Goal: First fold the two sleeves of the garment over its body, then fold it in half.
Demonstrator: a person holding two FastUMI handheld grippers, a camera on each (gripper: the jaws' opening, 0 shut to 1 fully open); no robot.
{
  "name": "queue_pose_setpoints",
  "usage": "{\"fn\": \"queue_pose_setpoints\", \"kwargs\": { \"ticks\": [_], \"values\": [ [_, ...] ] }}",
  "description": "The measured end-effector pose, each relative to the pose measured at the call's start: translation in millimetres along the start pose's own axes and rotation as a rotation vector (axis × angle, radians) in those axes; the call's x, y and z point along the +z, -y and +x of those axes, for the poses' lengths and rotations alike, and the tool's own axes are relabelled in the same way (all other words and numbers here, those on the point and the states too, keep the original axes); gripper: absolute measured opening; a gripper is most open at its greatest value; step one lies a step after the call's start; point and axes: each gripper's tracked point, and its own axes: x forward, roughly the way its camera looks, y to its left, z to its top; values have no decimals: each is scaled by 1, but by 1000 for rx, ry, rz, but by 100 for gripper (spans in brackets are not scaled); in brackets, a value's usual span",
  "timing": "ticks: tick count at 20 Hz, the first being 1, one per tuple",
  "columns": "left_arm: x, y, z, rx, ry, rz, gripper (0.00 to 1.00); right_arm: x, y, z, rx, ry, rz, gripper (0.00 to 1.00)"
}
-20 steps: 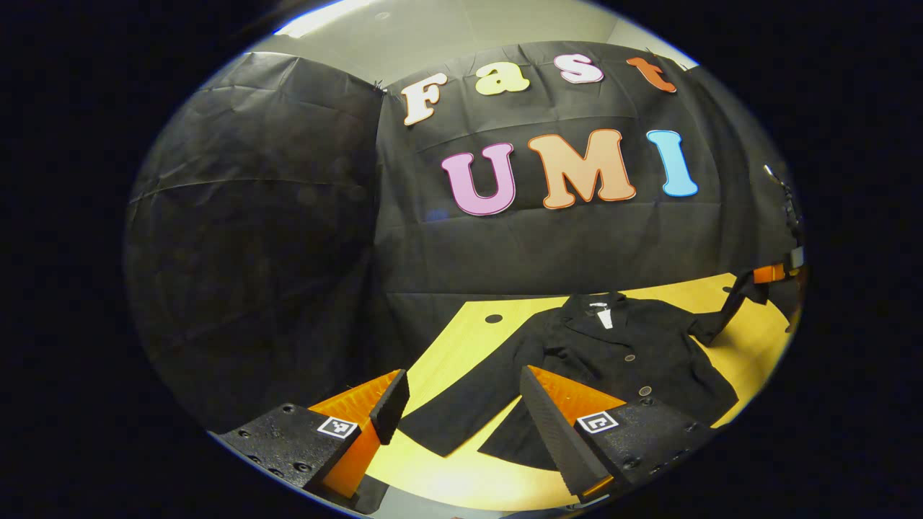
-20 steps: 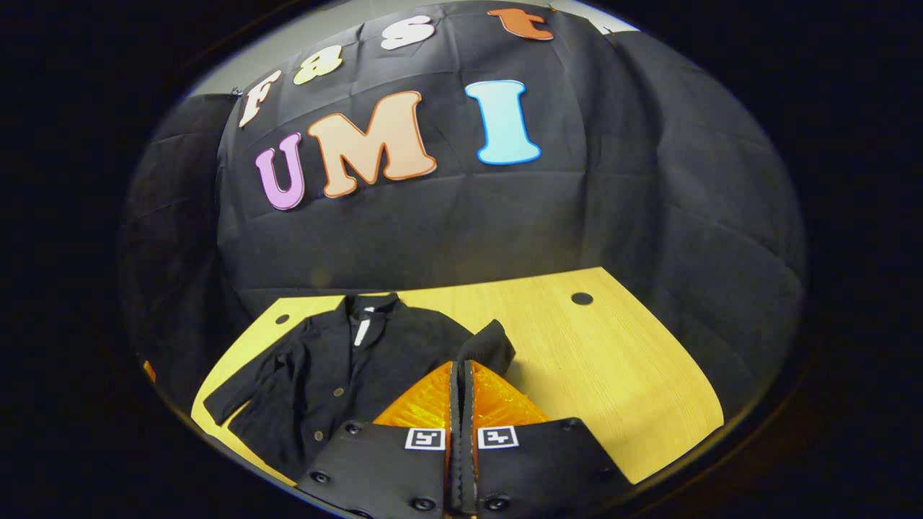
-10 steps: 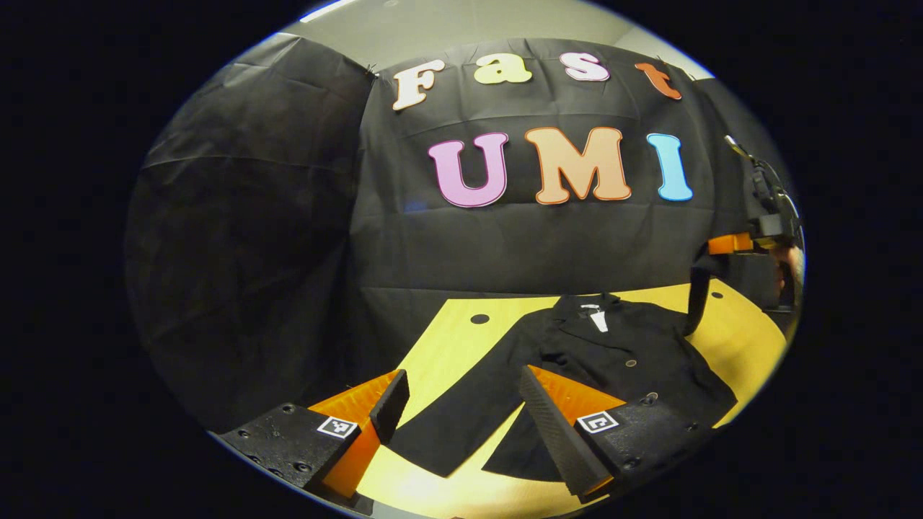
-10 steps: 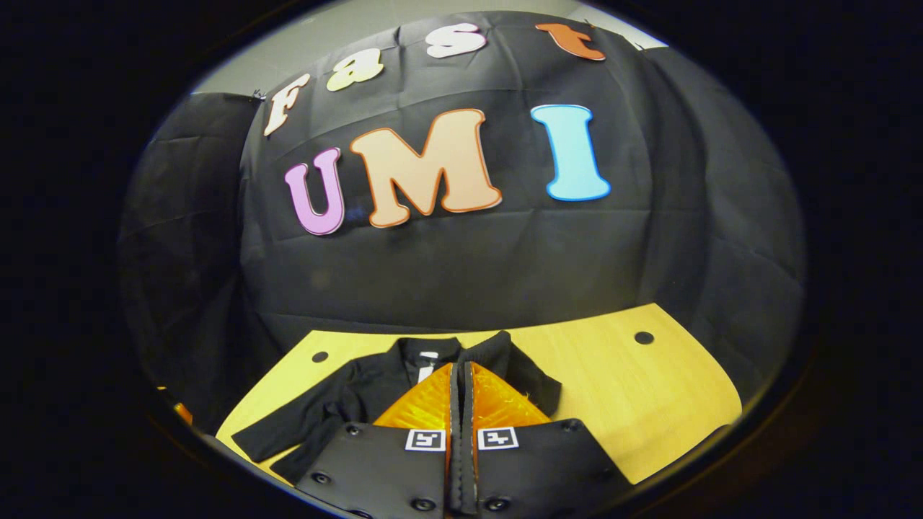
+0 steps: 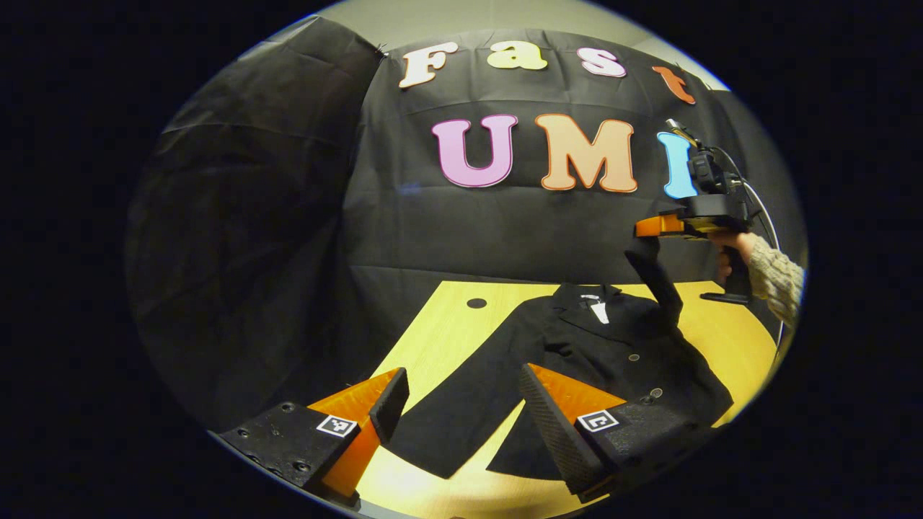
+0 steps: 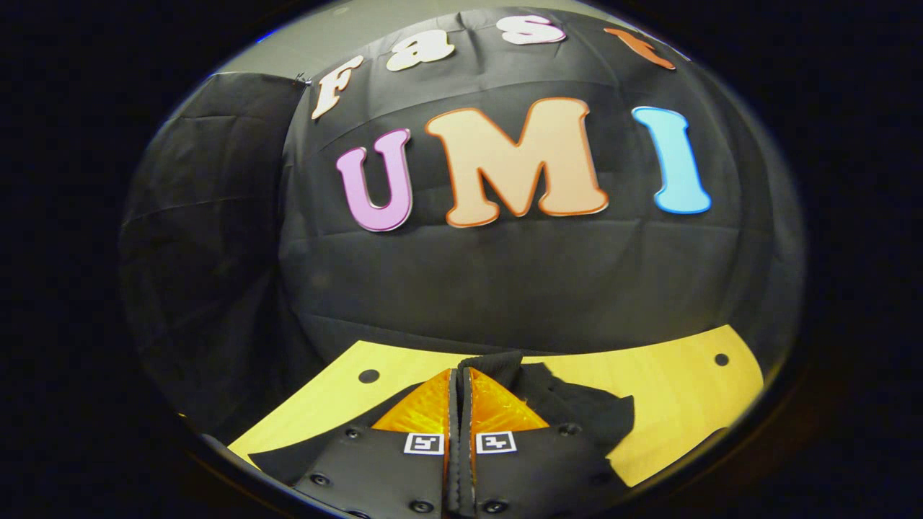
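Black cloth of what looks a medium, fairly heavy weave is making up the jacket (image 5: 613, 353), which is lying face up, collar toward the wall, on the yellow wooden table (image 5: 447, 331). In the left gripper view the right gripper (image 5: 652, 229) is holding the cuff of one sleeve (image 5: 660, 277) high above the table, its fingers closed together on the cloth, with a hand (image 5: 732, 252) in a knitted cuff gripping the handle. The sleeve is hanging from it in a limp, slanting strip down to the shoulder. In the right gripper view the same fingers are pressing flat against each other with dark cloth (image 6: 497, 364) bunching just past their tips.

The left gripper (image 5: 458, 400) is hovering with its fingers wide apart and empty, the other sleeve (image 5: 447, 425) lying flat on the table between and beyond them.

Judging by the drape, the fabric is soft and floppy, not slippery, light enough for a pinch at the cuff to carry the sleeve. The cuff looks the best hold for laying the lifted sleeve across the chest. Thick seams may be making the fold spring back slightly.
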Motion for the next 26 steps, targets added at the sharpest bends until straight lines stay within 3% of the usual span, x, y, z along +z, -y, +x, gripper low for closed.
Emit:
{"fn": "queue_pose_setpoints", "kwargs": {
  "ticks": [5,8,13,19,22,25,26],
  "values": [
    [-26,-26,7,37,-84,-13,100,-34,-56,67,78,-49,-56,0],
    [-38,-34,14,53,-110,-19,96,-61,-79,99,104,-89,-109,2],
    [-61,-39,31,78,-158,-40,96,-108,-92,129,112,-176,-120,2],
    [-93,-44,23,98,-202,-73,96,-133,-94,137,108,-227,-152,6],
    [-104,-47,18,112,-219,-83,96,-134,-92,137,97,-229,-150,15],
    [-116,-47,22,117,-235,-101,96,-124,-99,133,121,-200,-144,19],
    [-121,-47,23,117,-241,-111,95,-123,-99,131,127,-195,-148,46]
  ]
}}
